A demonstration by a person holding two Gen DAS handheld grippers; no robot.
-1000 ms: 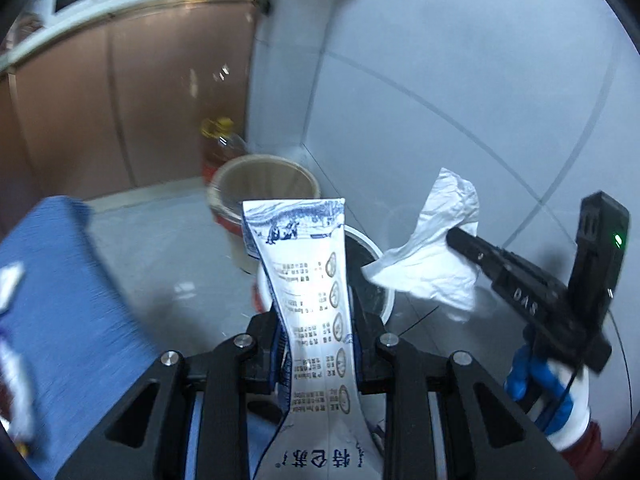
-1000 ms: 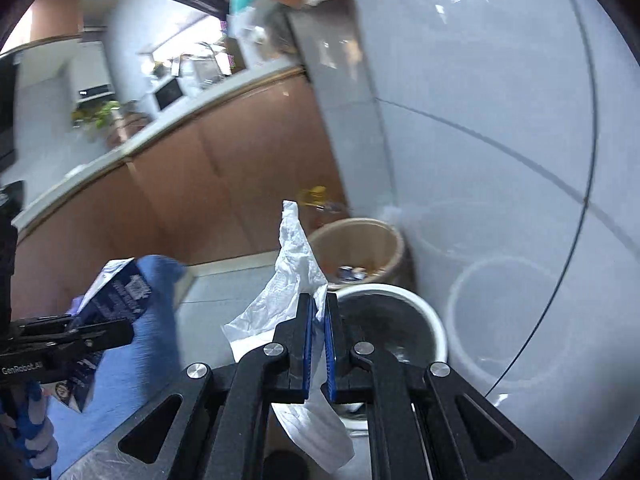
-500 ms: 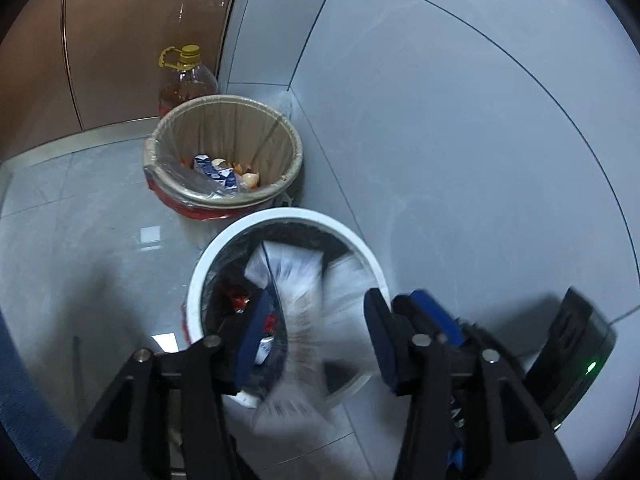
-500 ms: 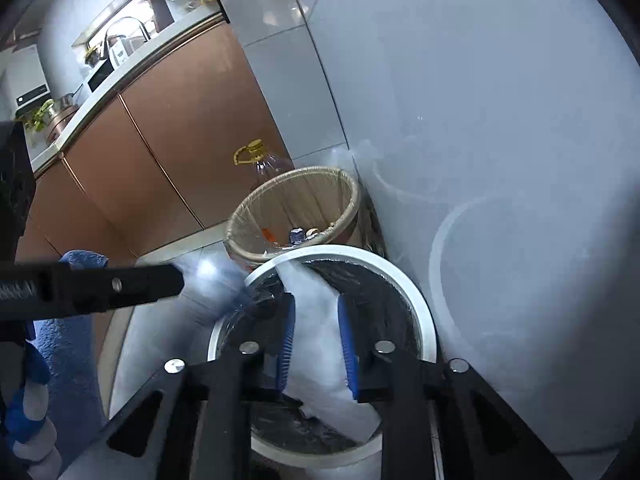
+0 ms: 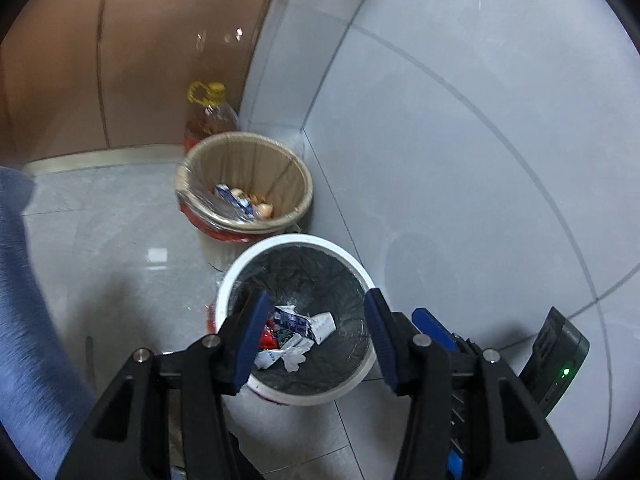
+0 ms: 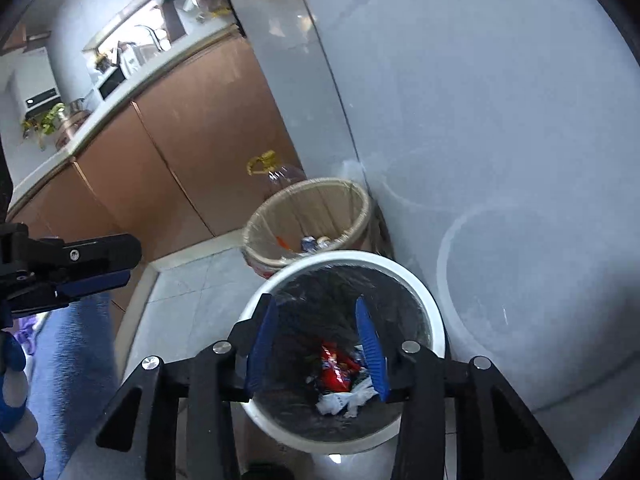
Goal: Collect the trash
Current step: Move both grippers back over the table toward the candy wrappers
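Over white bin [image 5: 240, 276]: both grippers, L [image 5: 316, 338] & R [image 6: 316, 350], agape, empty; trash [image 5: 296, 332] partly hidden.

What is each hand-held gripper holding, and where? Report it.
Nothing is held. The left hand-held gripper and the right hand-held gripper are both open above the white bin; carton and tissue lie inside.

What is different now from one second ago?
Both grippers let go. The left gripper dropped the carton and the right gripper dropped the tissue into the white bin; both now hang open above it. The beige bin and oil bottle stayed.
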